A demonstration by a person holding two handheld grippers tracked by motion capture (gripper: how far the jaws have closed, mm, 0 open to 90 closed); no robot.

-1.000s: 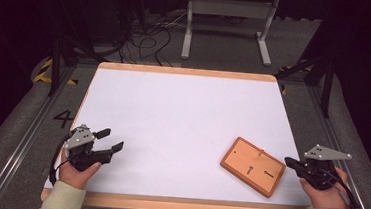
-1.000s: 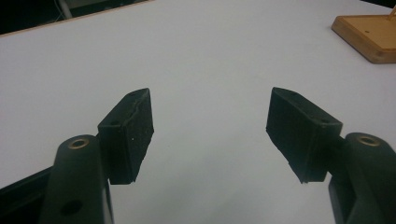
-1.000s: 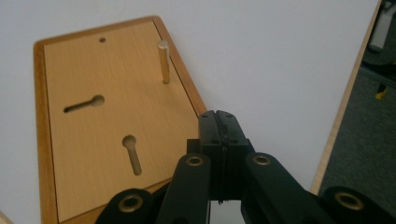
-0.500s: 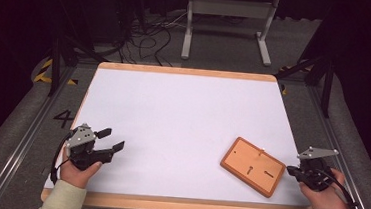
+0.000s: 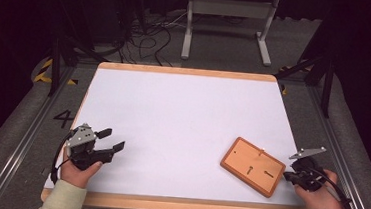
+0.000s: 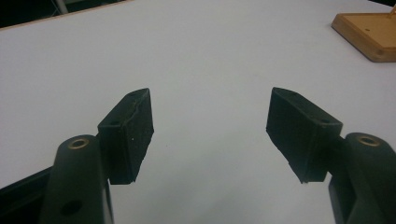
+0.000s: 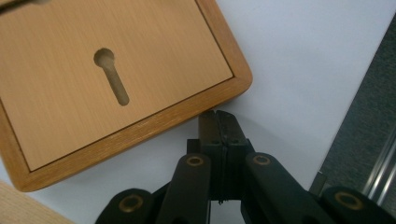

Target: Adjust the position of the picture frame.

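Right gripper (image 5: 293, 175) has dropped lower beside wooden board (image 5: 253, 166), jaws pressed together; left gripper (image 5: 110, 139) spread, idle: approach starting.

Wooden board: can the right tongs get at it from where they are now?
Probably yes. The right tongs sit shut, tips just off the rim of the wooden board, with bare white table between them. They would need to open before gripping its edge.
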